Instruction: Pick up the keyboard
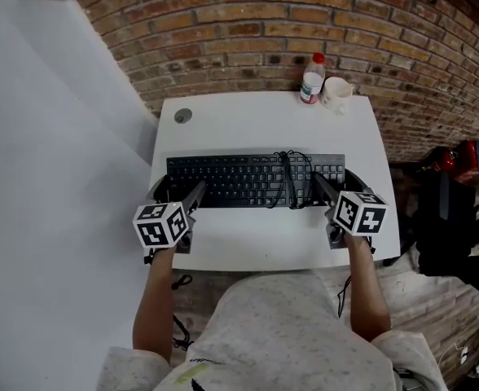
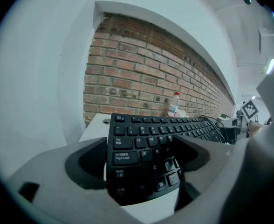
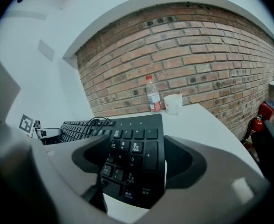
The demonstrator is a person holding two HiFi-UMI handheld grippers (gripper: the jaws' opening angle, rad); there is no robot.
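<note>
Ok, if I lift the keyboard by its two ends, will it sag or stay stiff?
Probably stiff: the keyboard looks like one flat, hard slab, so with the left gripper and right gripper at its ends it should barely sag. Being thin, it is likely light. The loose cable piled on its keys may slide off if it tilts.

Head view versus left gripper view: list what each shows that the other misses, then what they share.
Only the head view: the person's forearms, the marker cube on the left gripper, and the keyboard's full outline, with the right gripper at its far end. Only the left gripper view: printed key legends such as Caps Lock, and the left gripper's jaws standing apart around the keyboard's left end. Both: the keyboard, its cable lying on the keys, the bottle, the white table and the brick wall.
</note>
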